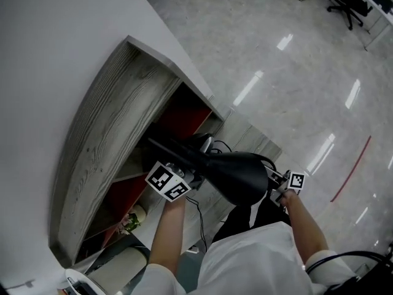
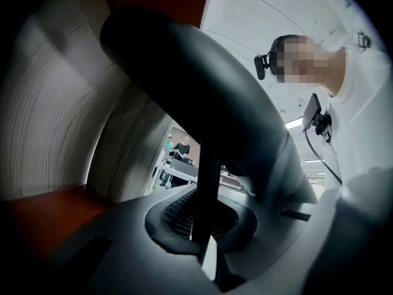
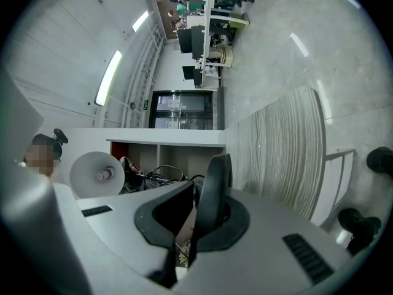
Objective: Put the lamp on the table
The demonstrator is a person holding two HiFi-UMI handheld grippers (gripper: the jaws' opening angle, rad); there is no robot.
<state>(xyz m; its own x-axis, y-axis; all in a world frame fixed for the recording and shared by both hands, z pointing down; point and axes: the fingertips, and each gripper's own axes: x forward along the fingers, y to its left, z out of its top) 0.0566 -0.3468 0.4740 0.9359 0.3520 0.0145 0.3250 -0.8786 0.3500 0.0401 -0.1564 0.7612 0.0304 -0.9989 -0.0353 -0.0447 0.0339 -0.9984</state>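
I hold a black lamp [image 1: 236, 177] in the air beside the white table [image 1: 55, 42], its dark shade over my lap and its thin arm [image 1: 172, 149] pointing toward the shelf. My left gripper [image 1: 167, 182] is shut on the lamp's thin black rod [image 2: 209, 189], with the bulky black lamp body [image 2: 202, 91] looming above the left gripper [image 2: 206, 244]. My right gripper [image 1: 284, 186] sits at the shade's right side. In the right gripper view, the right gripper [image 3: 196, 226] is shut on a flat curved black part of the lamp [image 3: 215, 183]. The shade's white inside and its bulb [image 3: 97, 174] show at the left.
The table's grey wood side panel [image 1: 104, 140] encloses a shelf with a red interior [image 1: 184, 115]. A black cord [image 1: 195, 211] hangs below the lamp. Small flowers [image 1: 130, 221] sit low on the shelf. Polished floor [image 1: 295, 72] lies to the right, with an office chair [image 1: 347, 5] far off.
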